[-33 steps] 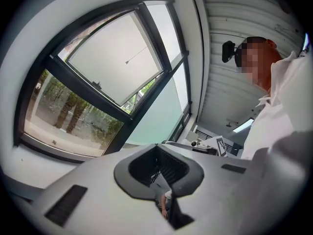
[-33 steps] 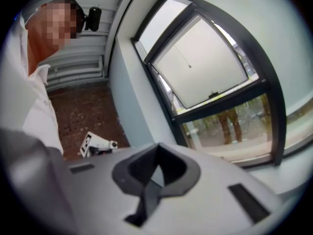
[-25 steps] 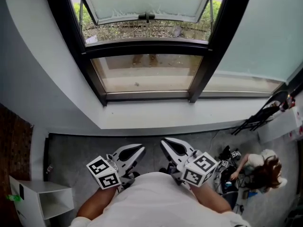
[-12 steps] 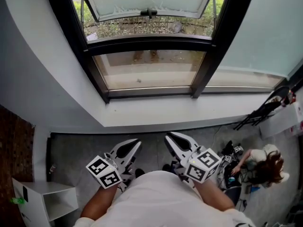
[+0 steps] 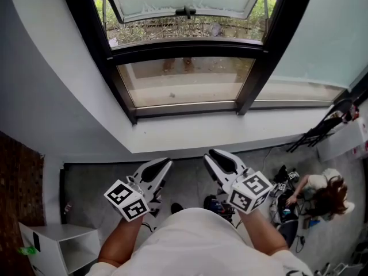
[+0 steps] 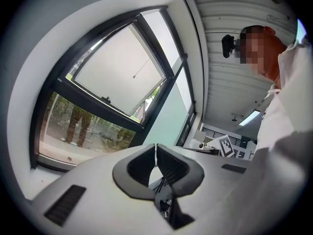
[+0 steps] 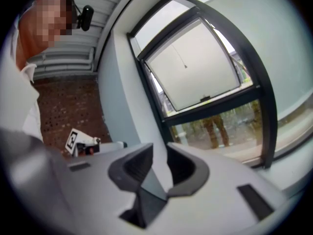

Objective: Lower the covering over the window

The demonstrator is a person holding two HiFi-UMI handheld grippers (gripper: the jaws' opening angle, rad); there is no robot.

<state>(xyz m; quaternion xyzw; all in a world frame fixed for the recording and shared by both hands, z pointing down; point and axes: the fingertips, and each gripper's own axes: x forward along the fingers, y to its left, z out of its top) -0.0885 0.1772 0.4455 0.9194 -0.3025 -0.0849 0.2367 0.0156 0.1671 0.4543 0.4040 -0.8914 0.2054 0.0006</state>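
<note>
Fingers (image 6: 168, 163) of left gripper (image 5: 163, 165) pressed together, empty; right gripper (image 5: 214, 156) fingers narrowly apart, just been opening, nothing between them. Both grippers held over grey floor (image 5: 187, 177), near the white sill (image 5: 230, 134) of a black-framed window (image 5: 184, 48) with two stacked panes, the upper tilted outward. Of the covering only one thin pull cord (image 6: 139, 68) is visible, before the upper pane and well apart from both grippers; also one white shelf unit (image 5: 52, 246), one brick wall (image 5: 20, 183), and one crouching person (image 5: 325, 191).
</note>
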